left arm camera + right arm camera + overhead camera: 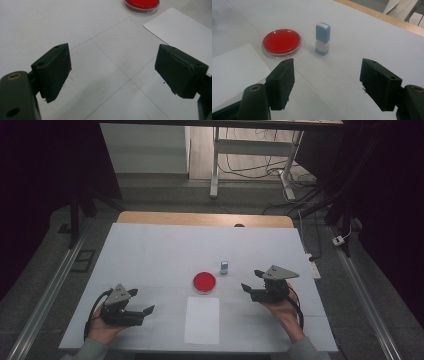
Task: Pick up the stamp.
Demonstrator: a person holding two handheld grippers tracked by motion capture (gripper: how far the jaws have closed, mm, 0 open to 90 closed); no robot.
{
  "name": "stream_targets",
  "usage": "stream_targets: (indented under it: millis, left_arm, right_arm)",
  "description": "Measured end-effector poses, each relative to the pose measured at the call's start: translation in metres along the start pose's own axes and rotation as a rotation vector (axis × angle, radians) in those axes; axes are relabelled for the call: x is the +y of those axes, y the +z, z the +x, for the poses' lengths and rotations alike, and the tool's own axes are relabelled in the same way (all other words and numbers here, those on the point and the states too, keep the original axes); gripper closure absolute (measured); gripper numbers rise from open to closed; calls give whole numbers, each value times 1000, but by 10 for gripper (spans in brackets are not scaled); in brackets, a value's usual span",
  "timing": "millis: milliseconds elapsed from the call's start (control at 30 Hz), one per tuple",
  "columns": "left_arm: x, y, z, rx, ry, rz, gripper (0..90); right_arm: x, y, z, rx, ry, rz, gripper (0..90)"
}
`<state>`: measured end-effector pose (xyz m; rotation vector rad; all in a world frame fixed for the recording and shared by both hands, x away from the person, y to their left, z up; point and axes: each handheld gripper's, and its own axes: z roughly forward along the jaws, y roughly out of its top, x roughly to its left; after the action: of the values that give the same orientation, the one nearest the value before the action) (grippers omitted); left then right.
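High view had the whole white table point(150, 250) laid out below me, with a person's two hands coming in from the near edge, each one wrapped around a black gripper. The left gripper point(146, 311) sat low at the near left, its jaws pointing toward the middle of the table and spread wide with nothing between them. The right gripper point(251, 281) was held at the near right, a little farther from the edge, and its jaws were just as wide apart and equally empty.

Between the two, a shallow round dish point(204, 282) with a red inside rested flat on the table. Just beyond it and slightly to its right stood a small blue and white stamp point(224, 267), upright, near the dish but not touching it. On the near side of the dish lay a white sheet of paper point(202, 320), close to the dish; from above I could not quite tell whether its far edge met the rim.

Right gripper view looked out between its parted jaws at the stamp, well clear of either one, with the dish off to its left. Left gripper view showed bare table between its jaws, the corner of the paper and the dish farther off.
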<state>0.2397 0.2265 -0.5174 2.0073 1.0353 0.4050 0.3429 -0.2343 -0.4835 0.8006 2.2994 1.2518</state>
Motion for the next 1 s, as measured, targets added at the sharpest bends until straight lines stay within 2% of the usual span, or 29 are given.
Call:
stream_targets:
  millis: [733, 1000]
  left_arm:
    - [0, 2, -1, 0, 8, 8, 141]
    - [0, 2, -1, 1, 9, 9, 141]
  right_arm:
    - [18, 36, 6, 23, -23, 19, 301]
    - [21, 48, 3, 28, -22, 35, 316]
